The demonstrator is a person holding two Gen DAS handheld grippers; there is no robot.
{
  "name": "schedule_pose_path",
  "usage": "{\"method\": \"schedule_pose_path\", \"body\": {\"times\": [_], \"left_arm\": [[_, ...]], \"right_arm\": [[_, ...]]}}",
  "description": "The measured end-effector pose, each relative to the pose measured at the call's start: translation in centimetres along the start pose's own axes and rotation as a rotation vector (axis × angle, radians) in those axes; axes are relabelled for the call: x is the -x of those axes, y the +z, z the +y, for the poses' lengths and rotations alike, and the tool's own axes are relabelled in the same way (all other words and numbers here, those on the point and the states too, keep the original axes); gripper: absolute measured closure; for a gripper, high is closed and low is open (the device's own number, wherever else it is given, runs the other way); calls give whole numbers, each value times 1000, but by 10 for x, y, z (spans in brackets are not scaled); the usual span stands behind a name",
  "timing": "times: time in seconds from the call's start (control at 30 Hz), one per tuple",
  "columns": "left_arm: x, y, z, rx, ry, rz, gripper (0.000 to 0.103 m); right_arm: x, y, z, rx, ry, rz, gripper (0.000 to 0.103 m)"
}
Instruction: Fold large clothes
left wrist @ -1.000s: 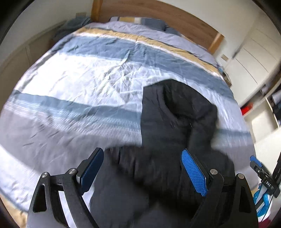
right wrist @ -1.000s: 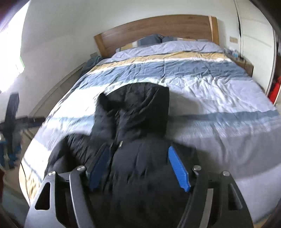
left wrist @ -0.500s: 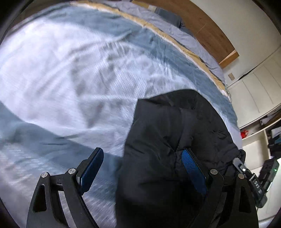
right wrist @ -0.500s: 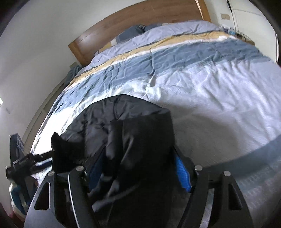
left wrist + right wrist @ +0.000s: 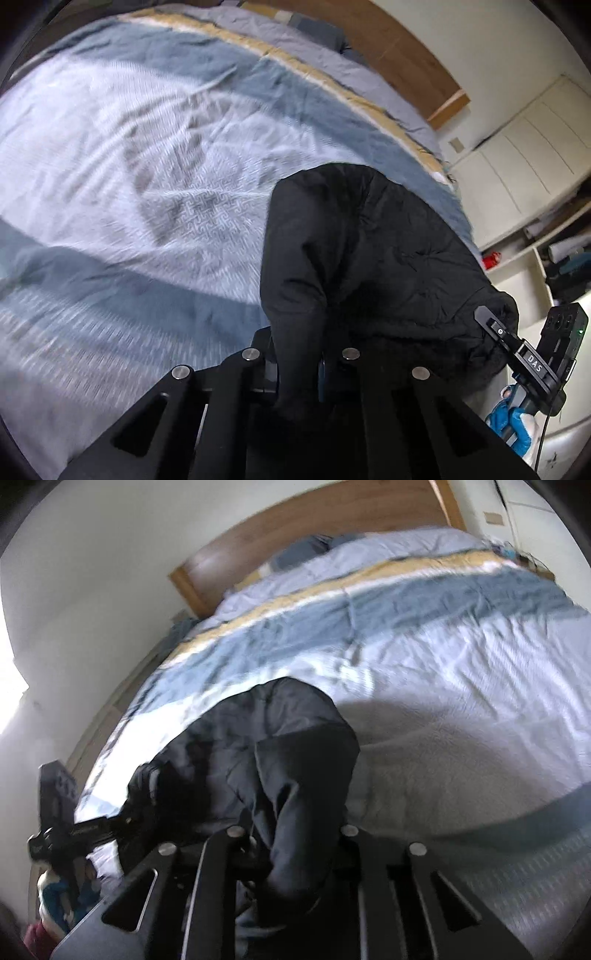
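Observation:
A black padded jacket lies on the striped blue, white and grey bedspread near the foot of the bed. My left gripper is shut on a bunched edge of the jacket, the fabric hiding its pads. In the right wrist view the same jacket runs up from my right gripper, which is shut on another edge of it. Each gripper shows in the other's view: the right one at the right edge, the left one at the lower left.
A wooden headboard and pillows stand at the far end of the bed. White cupboards and open shelves are to the right of the bed. A wall runs along its left side.
Both grippers were open over the jacket a second ago; both have since closed on its near edges. The cameras have tilted and moved closer to the bed.

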State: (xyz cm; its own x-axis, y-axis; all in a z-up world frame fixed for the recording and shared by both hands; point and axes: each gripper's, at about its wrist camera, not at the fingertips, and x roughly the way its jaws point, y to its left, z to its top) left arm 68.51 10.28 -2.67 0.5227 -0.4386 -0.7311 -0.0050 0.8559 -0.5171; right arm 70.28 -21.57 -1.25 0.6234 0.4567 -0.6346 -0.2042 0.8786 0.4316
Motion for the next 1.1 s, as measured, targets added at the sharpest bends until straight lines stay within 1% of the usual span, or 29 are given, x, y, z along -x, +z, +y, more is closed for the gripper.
{"method": "schedule_pose_path", "body": {"times": [0.03, 0.1, 0.13, 0.2, 0.27, 0.3, 0.33, 0.4, 0.43, 0.5, 0.53, 0.6, 0.67, 0.73, 0.8, 0.87, 0.97, 1.03, 1.07, 1.1], "left_arm": [[14, -6, -5, -16, -3, -7, 91], [43, -22, -12, -39, -17, -22, 91], [63, -36, -16, -52, -32, -32, 91], [89, -60, -20, -70, -46, -46, 91], [119, -92, -23, -96, -63, -62, 92], [130, -106, -23, -111, -63, -68, 93], [143, -127, -23, -132, -60, -75, 93], [159, -159, -17, -137, -75, -80, 93], [166, -176, -11, -134, -78, -82, 93], [171, -203, -1, -129, -76, -81, 93], [173, -218, 5, -120, -73, -79, 93], [169, -242, 18, -89, -65, -57, 95], [158, -260, 27, -74, -24, -21, 103], [150, -270, 33, -50, -4, 2, 103], [150, -271, 33, -35, 0, 1, 103], [156, -271, 28, -36, 7, -2, 103], [164, -275, 25, -41, 22, -2, 103], [172, -279, 25, -34, 29, -5, 103], [174, -281, 26, -30, 30, -5, 103], [176, -281, 27, -27, 31, -5, 103]], "right_arm": [[26, -7, 10, 30, 24, -10, 86], [61, -20, 21, 70, 52, -27, 86], [86, -33, 27, 89, 73, -38, 86], [117, -52, 31, 104, 91, -51, 86], [152, -80, 34, 114, 116, -64, 86], [164, -92, 35, 116, 127, -68, 86], [176, -106, 37, 112, 142, -72, 86], [195, -134, 40, 98, 166, -79, 86], [206, -154, 41, 88, 179, -85, 86], [215, -179, 38, 59, 198, -89, 86], [221, -198, 36, 34, 210, -92, 86], [221, -221, 30, 1, 220, -86, 86], [207, -244, 20, -39, 196, -34, 86], [196, -254, 11, -61, 180, -1, 86], [192, -258, 5, -79, 174, 4, 86], [195, -253, 6, -69, 163, 1, 84], [200, -250, 15, -20, 134, 20, 78], [206, -252, 18, 1, 122, 29, 68], [211, -253, 19, 11, 112, 34, 66], [214, -254, 20, 14, 105, 36, 60]]}}
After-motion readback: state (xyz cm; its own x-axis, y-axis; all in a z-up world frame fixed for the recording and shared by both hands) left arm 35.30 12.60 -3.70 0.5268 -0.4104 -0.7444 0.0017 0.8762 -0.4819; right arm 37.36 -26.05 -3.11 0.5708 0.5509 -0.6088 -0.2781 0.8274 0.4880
